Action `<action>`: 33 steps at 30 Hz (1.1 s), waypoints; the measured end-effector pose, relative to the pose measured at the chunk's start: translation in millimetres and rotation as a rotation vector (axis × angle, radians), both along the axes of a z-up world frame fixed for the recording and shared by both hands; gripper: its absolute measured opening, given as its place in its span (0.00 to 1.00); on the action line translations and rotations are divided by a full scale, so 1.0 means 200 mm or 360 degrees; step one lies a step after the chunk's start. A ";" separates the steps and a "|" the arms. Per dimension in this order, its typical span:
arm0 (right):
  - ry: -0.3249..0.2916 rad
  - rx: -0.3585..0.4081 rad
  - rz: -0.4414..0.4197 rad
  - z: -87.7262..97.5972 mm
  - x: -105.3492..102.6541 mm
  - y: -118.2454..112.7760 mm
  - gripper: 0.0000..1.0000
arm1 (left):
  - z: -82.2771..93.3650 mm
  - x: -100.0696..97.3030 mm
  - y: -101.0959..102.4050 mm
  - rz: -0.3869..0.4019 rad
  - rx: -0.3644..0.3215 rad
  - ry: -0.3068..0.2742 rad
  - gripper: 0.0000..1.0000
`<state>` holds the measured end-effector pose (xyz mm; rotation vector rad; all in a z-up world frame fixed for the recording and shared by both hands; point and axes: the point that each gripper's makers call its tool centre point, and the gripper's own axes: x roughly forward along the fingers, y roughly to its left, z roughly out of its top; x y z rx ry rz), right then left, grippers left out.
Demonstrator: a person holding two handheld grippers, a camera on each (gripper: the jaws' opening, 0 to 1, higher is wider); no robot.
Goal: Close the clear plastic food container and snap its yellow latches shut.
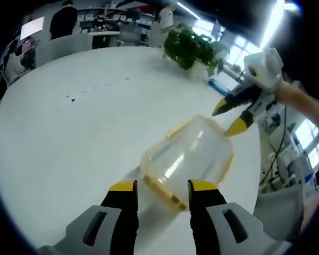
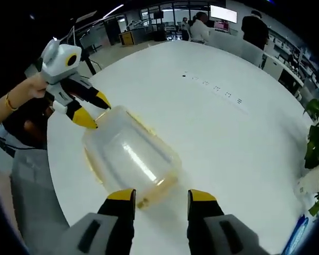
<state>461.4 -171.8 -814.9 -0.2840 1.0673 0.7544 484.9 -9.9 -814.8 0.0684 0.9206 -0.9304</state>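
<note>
Container [image 1: 189, 156]: clear, yellow-latched, on my white counter [image 1: 69, 138] near its edge | left tongs [image 1: 162, 186]: wide apart, holding nothing, just short of it | right tongs [image 2: 162, 195]: likewise wide, empty, opposite side | potted plant [image 1: 194, 48]: well behind.

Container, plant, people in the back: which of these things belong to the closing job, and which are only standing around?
For the job:
- clear container
- its yellow latch
- left claw
- right claw

Only around:
- potted plant
- white table
- people in the background
</note>
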 end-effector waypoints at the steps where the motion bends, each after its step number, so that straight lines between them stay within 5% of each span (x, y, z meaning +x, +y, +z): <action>1: 0.0004 0.0008 -0.0011 0.00 0.00 0.00 0.36 | 0.00 0.00 0.00 -0.0001 -0.0004 0.0004 0.35; 21: 0.0189 0.0297 -0.0239 -0.04 -0.03 0.10 0.38 | -0.03 -0.04 -0.03 0.0173 -0.0099 0.0133 0.37; 33: 0.0244 0.0360 -0.0297 -0.05 -0.04 0.12 0.42 | -0.03 -0.05 -0.03 0.0219 -0.0125 0.0178 0.36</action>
